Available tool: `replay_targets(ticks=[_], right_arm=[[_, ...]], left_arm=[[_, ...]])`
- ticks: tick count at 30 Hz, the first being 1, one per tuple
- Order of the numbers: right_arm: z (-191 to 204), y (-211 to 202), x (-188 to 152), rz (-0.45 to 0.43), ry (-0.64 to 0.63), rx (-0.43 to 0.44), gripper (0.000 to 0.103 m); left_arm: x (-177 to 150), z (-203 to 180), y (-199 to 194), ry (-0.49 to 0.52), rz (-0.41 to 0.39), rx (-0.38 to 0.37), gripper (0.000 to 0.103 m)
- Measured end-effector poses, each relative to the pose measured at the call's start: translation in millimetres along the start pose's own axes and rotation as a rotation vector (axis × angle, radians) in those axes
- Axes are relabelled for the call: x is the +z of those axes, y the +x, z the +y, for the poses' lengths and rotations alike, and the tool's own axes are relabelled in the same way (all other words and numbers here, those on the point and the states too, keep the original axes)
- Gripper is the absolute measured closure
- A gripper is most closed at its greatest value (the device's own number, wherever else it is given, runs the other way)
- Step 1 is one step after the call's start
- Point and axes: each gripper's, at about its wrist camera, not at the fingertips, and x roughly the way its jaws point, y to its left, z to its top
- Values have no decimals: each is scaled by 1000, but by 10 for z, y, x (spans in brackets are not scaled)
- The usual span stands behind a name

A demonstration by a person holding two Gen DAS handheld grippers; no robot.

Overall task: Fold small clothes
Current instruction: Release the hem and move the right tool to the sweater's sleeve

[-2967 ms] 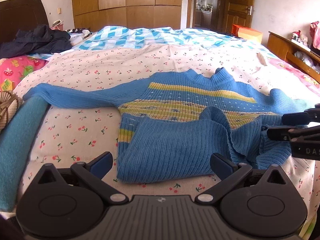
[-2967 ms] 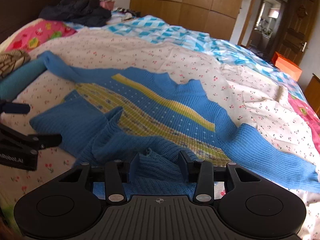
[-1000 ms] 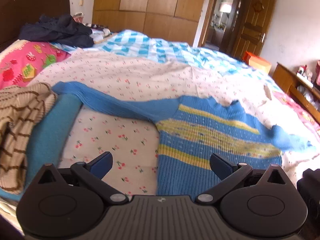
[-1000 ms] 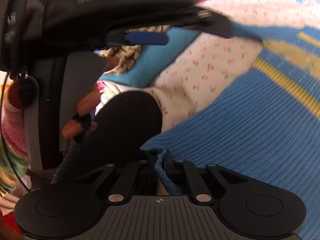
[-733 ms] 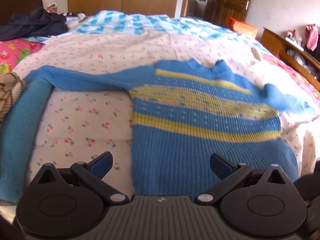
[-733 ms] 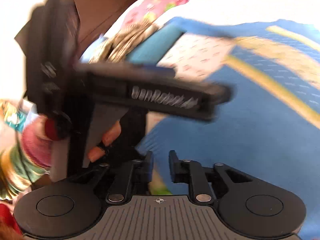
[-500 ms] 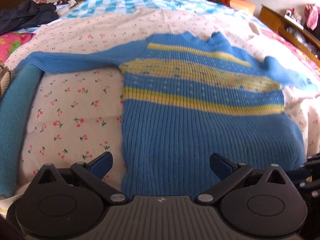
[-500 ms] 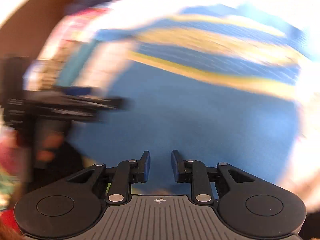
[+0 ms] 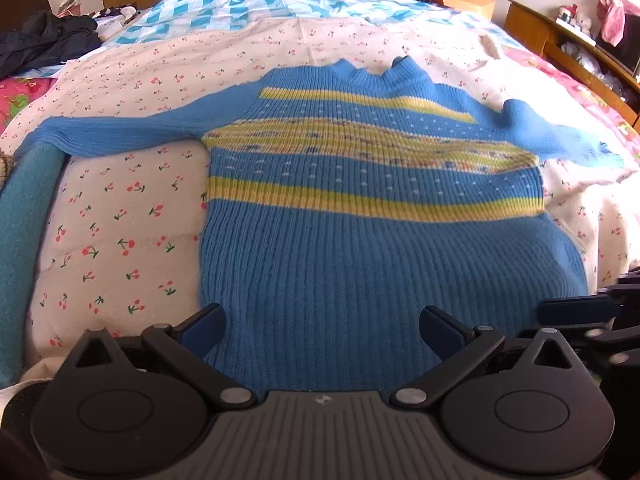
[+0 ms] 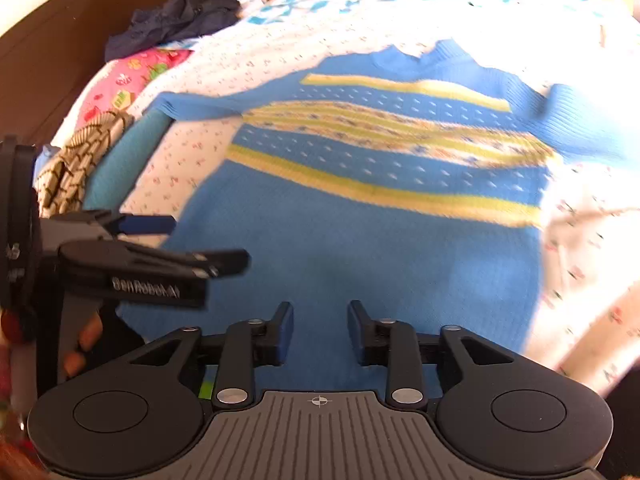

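The blue ribbed knit sweater with yellow stripes has its hem hidden behind the left tongs' body at bottom centre. The right-wrist view is smeared; its right sleeve perhaps runs past the frame edge.

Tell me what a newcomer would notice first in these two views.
The blue sweater with yellow stripes fills the middle, spread flat on the cherry-print sheet with both sleeves out to the sides. The left gripper hangs wide open above its hem; the right gripper is opening with nothing between its jaws. A dark heap of clothes lies at the far left.
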Motion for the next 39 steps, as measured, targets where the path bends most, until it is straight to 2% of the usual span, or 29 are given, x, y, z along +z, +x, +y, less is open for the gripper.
replay_targets(ticks=[3, 5, 7, 16, 20, 25, 35, 39], right_arm=[[33, 51, -1, 3, -15, -5, 72], [5, 64, -23, 38, -18, -41, 72], [2, 156, -49, 78, -4, -93, 72], [4, 168, -75, 89, 5, -98, 72], [70, 236, 0, 69, 17, -93, 72], [37, 106, 19, 31, 46, -100, 68], [-6, 117, 85, 19, 64, -105, 66], [-77, 82, 139, -6, 79, -115, 60]], left_arm=[[15, -45, -25, 14, -14, 11, 0], [7, -78, -13, 49, -18, 54, 0], [-10, -77, -11, 60, -17, 56, 0], [-63, -67, 61, 44, 3, 69, 0], [-75, -74, 97, 44, 12, 74, 0], [-91, -99, 169, 46, 31, 76, 0], [-87, -160, 219, 69, 49, 101, 0], [-66, -161, 213, 51, 49, 100, 0]])
